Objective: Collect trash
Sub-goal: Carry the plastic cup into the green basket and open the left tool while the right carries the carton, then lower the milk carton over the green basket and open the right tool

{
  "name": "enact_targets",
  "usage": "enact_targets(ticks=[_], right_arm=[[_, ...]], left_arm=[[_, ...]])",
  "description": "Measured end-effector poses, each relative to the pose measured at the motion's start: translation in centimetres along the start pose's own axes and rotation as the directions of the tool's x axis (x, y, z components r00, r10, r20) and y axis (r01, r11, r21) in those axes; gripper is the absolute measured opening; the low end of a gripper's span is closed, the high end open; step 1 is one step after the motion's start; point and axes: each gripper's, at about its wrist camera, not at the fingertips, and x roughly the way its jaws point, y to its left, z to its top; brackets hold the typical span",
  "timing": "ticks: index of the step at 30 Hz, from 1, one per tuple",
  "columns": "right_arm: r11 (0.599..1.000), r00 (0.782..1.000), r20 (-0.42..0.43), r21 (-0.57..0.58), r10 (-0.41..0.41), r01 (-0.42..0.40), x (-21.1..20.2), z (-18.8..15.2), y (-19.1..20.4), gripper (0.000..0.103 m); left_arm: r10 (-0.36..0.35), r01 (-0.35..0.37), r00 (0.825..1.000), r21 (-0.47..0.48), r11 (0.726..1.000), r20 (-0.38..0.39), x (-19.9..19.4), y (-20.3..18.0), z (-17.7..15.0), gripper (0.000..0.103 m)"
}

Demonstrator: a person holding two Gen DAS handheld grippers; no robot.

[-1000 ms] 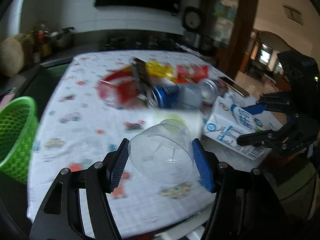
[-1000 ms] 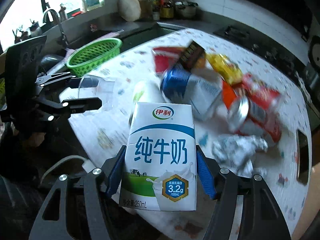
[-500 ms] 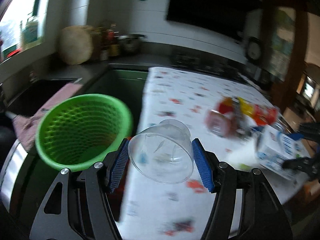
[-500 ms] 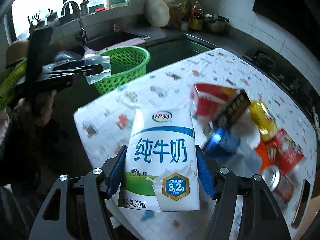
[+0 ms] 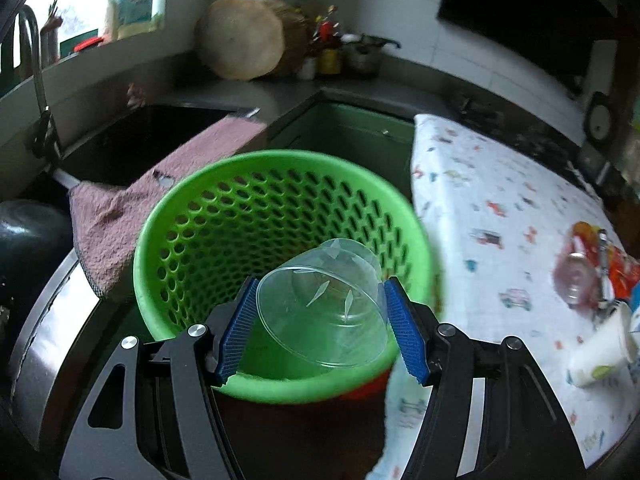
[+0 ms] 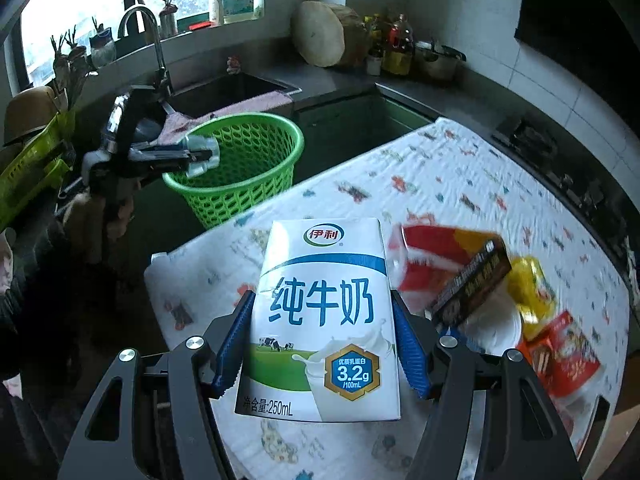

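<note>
My left gripper [image 5: 322, 324] is shut on a clear plastic cup [image 5: 320, 308] and holds it over the near rim of a green mesh basket [image 5: 224, 216]. In the right wrist view the left gripper [image 6: 200, 154] hangs over that basket [image 6: 248, 168] at the left. My right gripper [image 6: 324, 340] is shut on a white and blue milk carton [image 6: 324, 320], held above the table's near corner. More trash lies on the patterned tablecloth [image 6: 460, 184]: a red packet [image 6: 432, 256], a dark box [image 6: 472, 284], a yellow wrapper [image 6: 532, 288].
The basket stands beside the table, in front of a sink [image 6: 228, 92] with a pink towel [image 5: 132, 200] over its edge. A white paper cup [image 5: 600, 356] and a can [image 5: 576, 284] lie on the cloth at the right. Bottles and a pot [image 6: 436, 60] line the counter.
My left gripper has swung left from the table to above the green basket, carrying the cup. My right gripper has lifted the carton and turned toward the basket.
</note>
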Motion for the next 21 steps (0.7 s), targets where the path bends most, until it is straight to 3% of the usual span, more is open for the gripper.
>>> enact_targets(ticks=[4, 9, 21], right_arm=[[0.999, 1.0, 0.011, -0.018, 0.028, -0.027, 1.2, 1.9, 0.6, 0.063], [0.997, 0.998, 0.017, -0.025, 0.068, -0.067, 3.4, 4.7, 1.4, 0.063], [0.985, 0.986, -0.036, -0.051, 0.164, -0.166, 12.3, 11.6, 6.4, 0.063]], left_arm=[[0.029, -0.03, 0.999, -0.026, 0.999, -0.033, 1.5, 1.1, 0.3, 0.066], [0.038, -0.039, 0.999, -0.046, 0.998, -0.032, 1.7, 2.0, 0.4, 0.076], [0.043, -0.042, 0.999, -0.104, 0.994, 0.01, -2.0, 4.6, -1.5, 0.076]])
